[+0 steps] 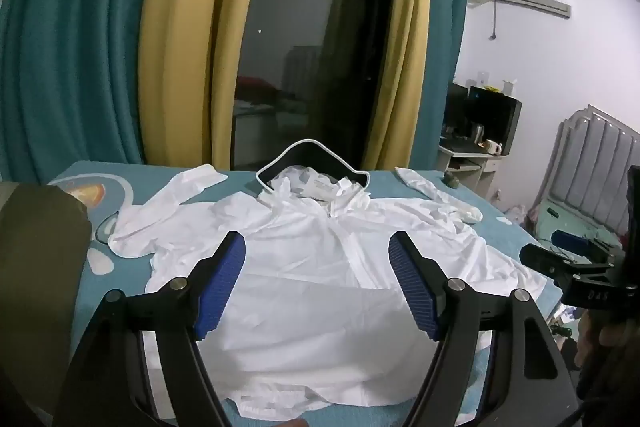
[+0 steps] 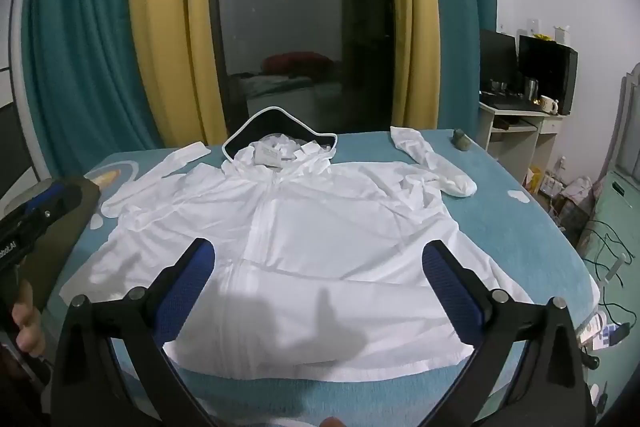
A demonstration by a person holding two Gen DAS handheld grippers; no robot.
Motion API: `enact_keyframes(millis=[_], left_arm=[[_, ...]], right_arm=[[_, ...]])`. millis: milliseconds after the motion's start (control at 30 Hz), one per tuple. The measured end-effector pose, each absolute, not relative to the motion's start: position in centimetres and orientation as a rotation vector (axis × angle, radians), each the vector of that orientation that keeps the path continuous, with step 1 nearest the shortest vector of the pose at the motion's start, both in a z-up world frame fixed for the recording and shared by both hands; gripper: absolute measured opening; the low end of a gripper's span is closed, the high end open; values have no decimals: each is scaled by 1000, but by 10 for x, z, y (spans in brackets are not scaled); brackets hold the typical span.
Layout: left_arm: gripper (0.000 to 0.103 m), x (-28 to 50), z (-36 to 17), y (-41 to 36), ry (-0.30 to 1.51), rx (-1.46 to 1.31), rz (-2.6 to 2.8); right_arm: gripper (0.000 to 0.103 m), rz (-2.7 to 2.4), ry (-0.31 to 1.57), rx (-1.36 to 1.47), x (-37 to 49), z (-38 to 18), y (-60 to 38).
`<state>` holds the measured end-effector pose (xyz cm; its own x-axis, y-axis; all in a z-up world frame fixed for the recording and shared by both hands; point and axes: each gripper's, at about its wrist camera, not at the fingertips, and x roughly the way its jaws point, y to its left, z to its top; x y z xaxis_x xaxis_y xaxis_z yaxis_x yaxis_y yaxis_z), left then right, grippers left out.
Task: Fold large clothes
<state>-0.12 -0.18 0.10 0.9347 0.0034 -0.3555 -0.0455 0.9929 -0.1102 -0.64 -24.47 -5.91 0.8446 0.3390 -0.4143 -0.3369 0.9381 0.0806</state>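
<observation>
A white zip-up hooded jacket [image 1: 320,267] lies spread flat, front up, on a teal bed [image 1: 120,283]; it also shows in the right wrist view [image 2: 320,227]. Its hood with a dark brim [image 2: 276,123] points to the far edge. Both sleeves [image 2: 168,163] [image 2: 432,159] lie out to the sides. My left gripper [image 1: 316,247] is open and empty above the jacket's lower half. My right gripper [image 2: 318,255] is open and empty above the hem. Each gripper shows at the edge of the other's view.
Teal and yellow curtains [image 1: 180,47] and a dark window stand behind the bed. A desk with monitors and a mug [image 2: 532,87] is at the right. A small dark object [image 2: 460,139] sits on the bed's far right corner. Cables and clutter [image 2: 600,247] lie on the floor right.
</observation>
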Motion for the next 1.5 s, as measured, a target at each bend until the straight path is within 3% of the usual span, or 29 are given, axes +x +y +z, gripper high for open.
enact_keyframes(millis=[1500], left_arm=[[77,-20,-2,4,378,-152,37]], right_arm=[[103,338,451,-3,-19,-60,-256]])
